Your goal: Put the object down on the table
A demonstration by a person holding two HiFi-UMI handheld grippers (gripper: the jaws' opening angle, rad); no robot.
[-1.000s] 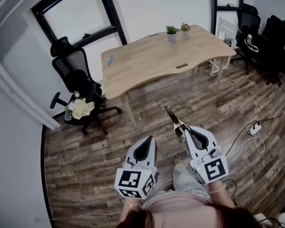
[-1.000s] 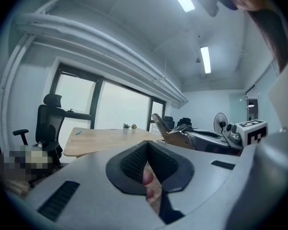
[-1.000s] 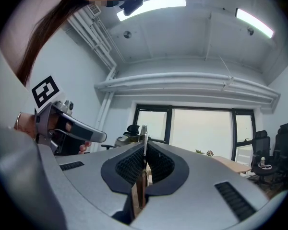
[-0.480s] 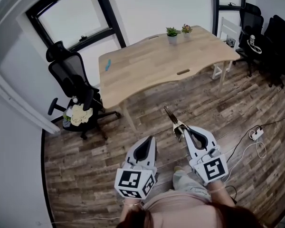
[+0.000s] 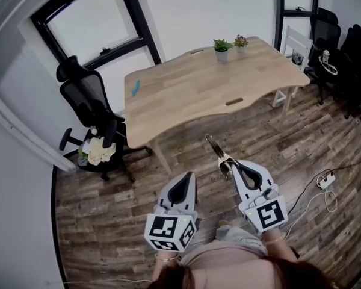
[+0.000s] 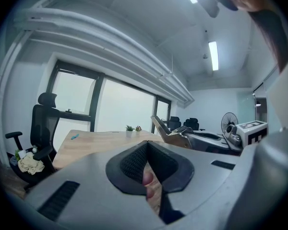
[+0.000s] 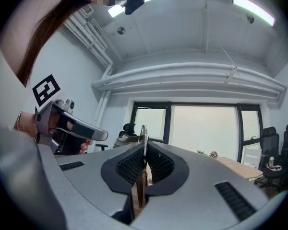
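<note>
The right gripper's (image 7: 144, 147) jaws are clamped on a thin metal utensil (image 7: 143, 132), which juts past their tips, held in the air over the plank floor (image 5: 108, 203) and short of the wooden table (image 5: 186, 95). Beside it, the left gripper's (image 6: 147, 146) jaws are pressed together. Two potted plants (image 5: 221, 46) stand at the table's far edge.

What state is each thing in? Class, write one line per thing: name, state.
right gripper: shut on tool
tool: held in the air, short of the table
left gripper: shut, empty
table: standing, tool not yet on it
plants: upright on table
chair: upright, pale bundle on seat
</note>
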